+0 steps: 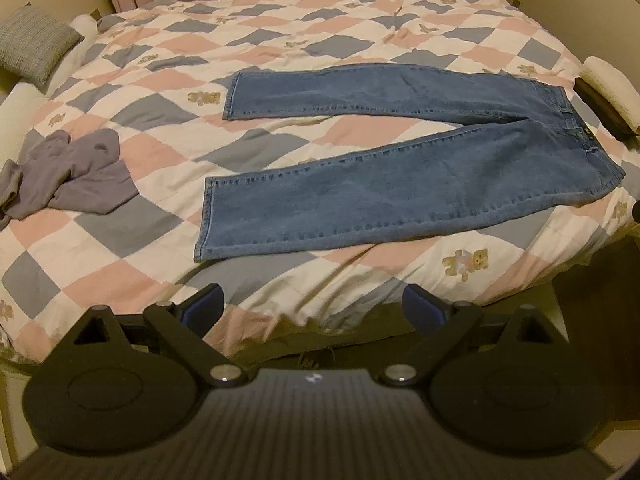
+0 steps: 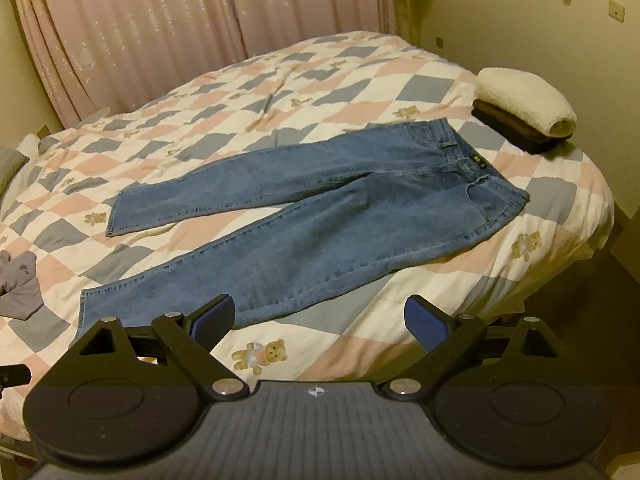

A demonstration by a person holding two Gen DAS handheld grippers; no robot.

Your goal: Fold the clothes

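Blue jeans (image 1: 400, 168) lie flat on the bed, legs spread toward the left, waistband at the right. They also show in the right wrist view (image 2: 320, 208). A crumpled grey-purple garment (image 1: 72, 176) lies at the bed's left side, partly visible in the right wrist view (image 2: 18, 284). My left gripper (image 1: 312, 304) is open and empty, above the bed's near edge, short of the near leg's hem. My right gripper (image 2: 320, 316) is open and empty, just in front of the near leg.
The checkered quilt (image 1: 280, 40) covers the bed. A folded white fleece on a dark folded item (image 2: 524, 112) sits at the right edge, also seen in the left wrist view (image 1: 608, 96). A grey pillow (image 1: 36, 44) lies far left. Pink curtains (image 2: 160, 20) hang behind.
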